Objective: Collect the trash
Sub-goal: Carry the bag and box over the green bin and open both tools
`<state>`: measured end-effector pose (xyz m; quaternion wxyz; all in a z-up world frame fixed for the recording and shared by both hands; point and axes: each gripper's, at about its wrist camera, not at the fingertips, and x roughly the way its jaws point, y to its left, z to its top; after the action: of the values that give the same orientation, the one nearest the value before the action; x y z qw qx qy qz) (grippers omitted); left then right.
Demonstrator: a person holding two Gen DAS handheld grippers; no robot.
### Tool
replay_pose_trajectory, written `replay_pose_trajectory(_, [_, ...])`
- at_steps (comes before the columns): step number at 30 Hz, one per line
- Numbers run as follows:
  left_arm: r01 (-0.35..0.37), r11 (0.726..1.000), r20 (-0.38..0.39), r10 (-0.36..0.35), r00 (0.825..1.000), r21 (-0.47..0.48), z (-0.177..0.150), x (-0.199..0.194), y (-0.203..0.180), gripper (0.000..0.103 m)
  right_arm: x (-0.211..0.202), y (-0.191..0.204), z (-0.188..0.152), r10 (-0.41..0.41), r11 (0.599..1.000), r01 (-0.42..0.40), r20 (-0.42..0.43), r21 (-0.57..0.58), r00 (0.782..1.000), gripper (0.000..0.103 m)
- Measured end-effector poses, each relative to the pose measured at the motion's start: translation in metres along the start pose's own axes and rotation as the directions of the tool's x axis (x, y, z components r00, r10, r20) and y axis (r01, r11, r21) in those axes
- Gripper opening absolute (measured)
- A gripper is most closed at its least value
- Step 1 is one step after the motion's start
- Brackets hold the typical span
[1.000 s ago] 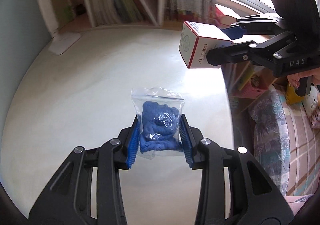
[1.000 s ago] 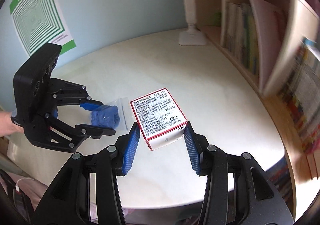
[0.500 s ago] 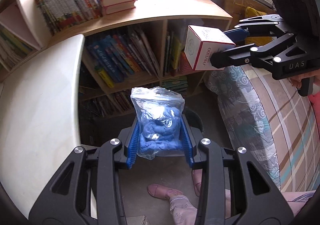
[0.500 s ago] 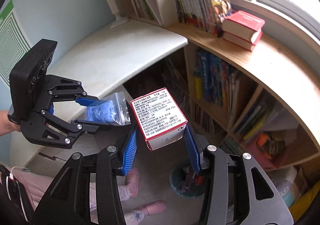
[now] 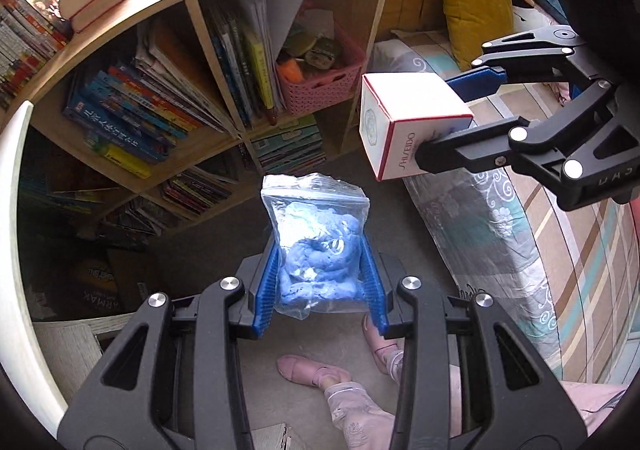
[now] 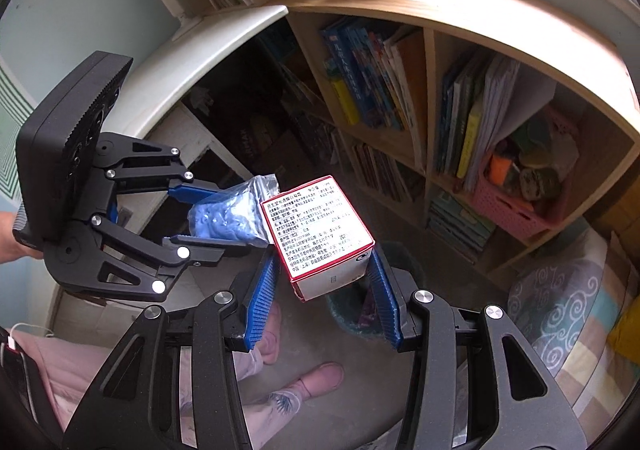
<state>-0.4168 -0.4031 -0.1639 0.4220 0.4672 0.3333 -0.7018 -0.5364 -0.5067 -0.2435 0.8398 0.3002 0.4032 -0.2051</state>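
My left gripper (image 5: 320,282) is shut on a clear zip bag of blue stuff (image 5: 316,242) and holds it in the air above the floor. It also shows in the right wrist view (image 6: 228,209). My right gripper (image 6: 324,282) is shut on a white box with red edges (image 6: 320,234), seen at the upper right of the left wrist view (image 5: 404,121). A dark waste bin (image 6: 352,310) stands on the floor just below the box, partly hidden by it and by my right fingers.
A wooden bookcase (image 5: 224,61) full of books with a pink basket (image 5: 320,85) stands ahead. The white desk edge (image 6: 208,41) is to the left. A bed with patterned cover (image 5: 540,250) is to the right. The person's pink slippers (image 5: 308,370) are on the floor below.
Both grippers have swung from over the white desk to the right and downward, off the desk, over the floor by the bookcase and bin. Each still holds its item.
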Motion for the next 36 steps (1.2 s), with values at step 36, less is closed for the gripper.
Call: replay_pose_trajectory(36, [0.04, 0.998, -0.195, -0.03, 0.98, 0.046, 0.009, 0.103, 0.003, 0.049, 0.076, -0.052, -0.039, 0.041, 0.985, -0.026, -0.087, 0.171, 0.995, 0.053])
